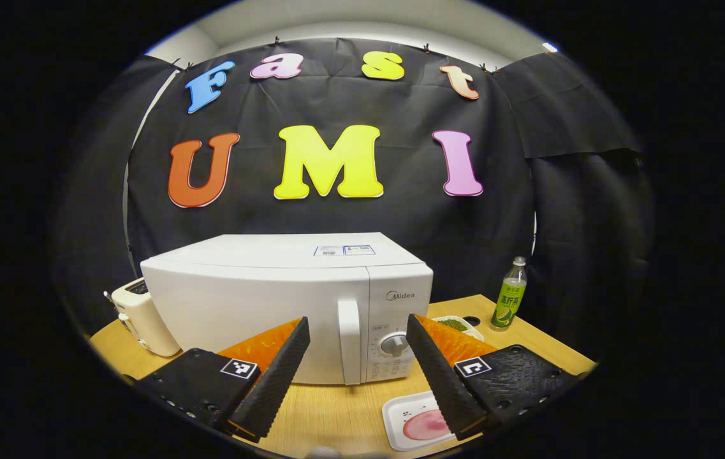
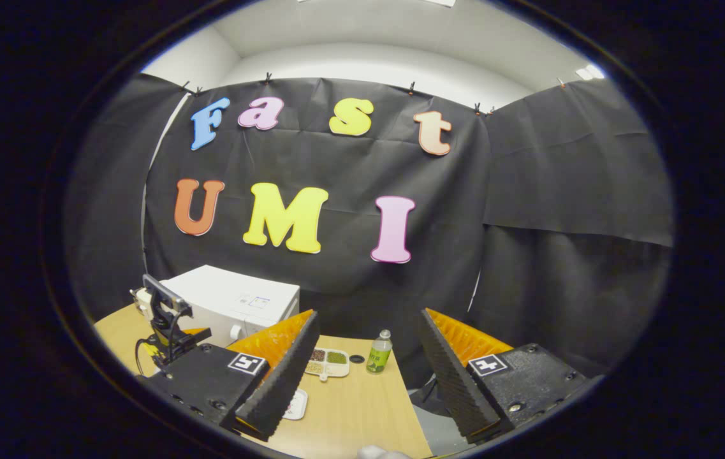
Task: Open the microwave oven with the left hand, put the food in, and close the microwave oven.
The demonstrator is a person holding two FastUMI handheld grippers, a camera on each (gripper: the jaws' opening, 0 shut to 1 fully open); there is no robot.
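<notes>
Now the left tool (image 1: 357, 376) is spread wide and holds nothing; it faces the closed microwave oven (image 1: 285, 306), with the door handle (image 1: 349, 341) between its fingers but apart from them. On the wooden surface (image 1: 343, 414), a white plate with food (image 1: 416, 421) lies just below the right finger. Also the right tool (image 2: 365, 376) is spread and empty, above the surface, with a green bottle (image 2: 378, 352) and a divided tray (image 2: 327, 361) beyond it.

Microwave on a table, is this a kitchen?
Probably not a real kitchen: more likely a staged recording booth. A microwave, toaster and green bottle sit on one wooden table, with black cloth hung behind.
</notes>
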